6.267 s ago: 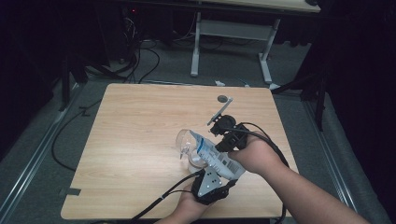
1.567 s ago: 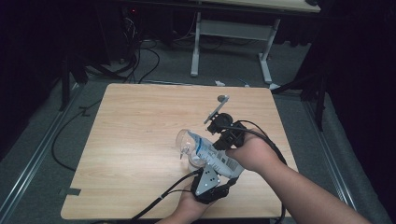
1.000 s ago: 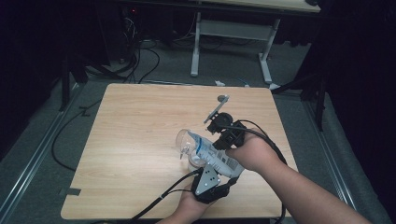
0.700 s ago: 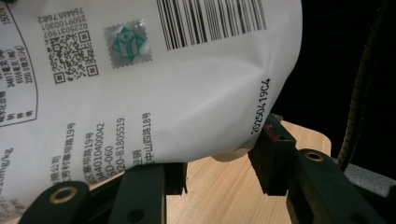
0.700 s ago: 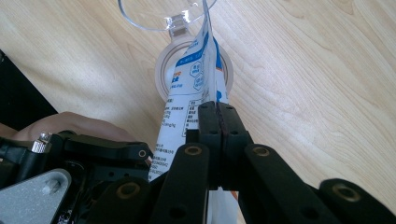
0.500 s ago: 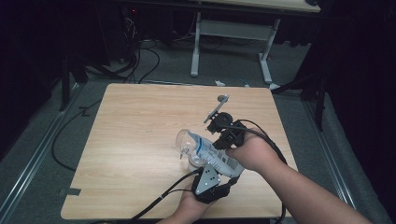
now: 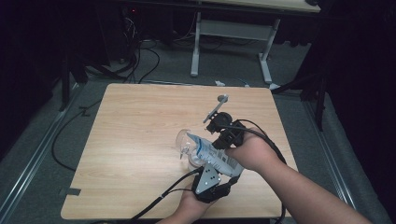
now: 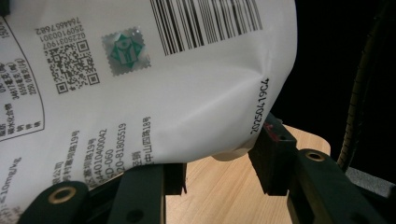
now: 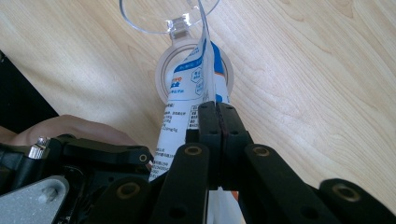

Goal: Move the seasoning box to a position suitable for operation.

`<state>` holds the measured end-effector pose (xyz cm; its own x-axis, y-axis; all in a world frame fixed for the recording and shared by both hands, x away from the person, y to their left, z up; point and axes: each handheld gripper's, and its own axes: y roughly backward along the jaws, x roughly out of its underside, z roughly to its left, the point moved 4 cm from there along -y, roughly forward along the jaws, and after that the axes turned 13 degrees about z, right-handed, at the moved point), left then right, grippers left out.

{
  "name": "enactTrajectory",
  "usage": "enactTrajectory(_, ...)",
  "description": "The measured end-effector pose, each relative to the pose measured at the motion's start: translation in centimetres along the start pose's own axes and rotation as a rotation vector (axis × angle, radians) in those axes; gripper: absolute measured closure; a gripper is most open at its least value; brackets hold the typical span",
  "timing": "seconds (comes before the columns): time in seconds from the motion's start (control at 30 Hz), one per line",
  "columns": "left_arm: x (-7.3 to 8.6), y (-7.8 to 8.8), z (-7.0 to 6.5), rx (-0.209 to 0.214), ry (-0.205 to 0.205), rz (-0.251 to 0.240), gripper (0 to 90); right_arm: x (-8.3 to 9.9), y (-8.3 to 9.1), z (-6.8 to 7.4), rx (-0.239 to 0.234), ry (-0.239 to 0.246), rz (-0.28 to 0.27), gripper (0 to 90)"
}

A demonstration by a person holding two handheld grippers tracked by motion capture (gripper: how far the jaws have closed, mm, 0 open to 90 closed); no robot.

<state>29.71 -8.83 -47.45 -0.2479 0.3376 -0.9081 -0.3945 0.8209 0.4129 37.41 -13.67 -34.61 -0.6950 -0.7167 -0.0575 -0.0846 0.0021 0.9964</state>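
Hiding glass stem [image 9: 180, 24]: white pouch [image 9: 187, 105]

Overall light: dim room; the wooden surface [image 7: 140, 140] is evenly lit from above, its surroundings nearly black.
Shadows: soft and short, close under the hands near the surface's front edge.
Glare: white pouch [image 8: 177, 93] bright but legible in the left gripper view.
Focus: pouch print sharp; black fingers [image 9: 217, 135] slightly soft.
Distortion: mild wide-angle stretch in both gripper views.
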Motion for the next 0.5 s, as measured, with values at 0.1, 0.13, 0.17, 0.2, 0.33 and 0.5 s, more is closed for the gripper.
enactTrajectory(0.1, -0.01, 0.02, 0.05, -0.001, 0.001, -0.002, 60.5, -0.09, 0.00, -0.04, 0.000, 0.006, -0.003, 90.0)
enactTrajectory(0.13, -0.01, 0.02, 0.07, -0.001, 0.000, -0.002, 60.4, -0.10, 0.00, -0.04, 0.000, 0.005, -0.003, 90.0)
enactTrajectory(0.17, -0.01, 0.02, 0.08, -0.002, 0.001, -0.002, 60.4, -0.12, 0.01, -0.07, 0.000, 0.006, -0.004, 90.0)
enactTrajectory(0.2, -0.01, 0.02, 0.08, -0.001, 0.001, -0.002, 60.4, -0.13, 0.00, -0.06, 0.000, 0.005, -0.005, 90.0)
enactTrajectory(0.33, -0.01, 0.04, 0.09, -0.001, 0.000, -0.003, 60.4, -0.16, -0.03, 0.01, -0.001, 0.003, -0.004, 90.0)
enactTrajectory(0.5, -0.05, 0.08, 0.09, 0.000, 0.002, -0.006, 60.4, -0.21, -0.03, 0.04, 0.003, 0.008, -0.002, 90.0)
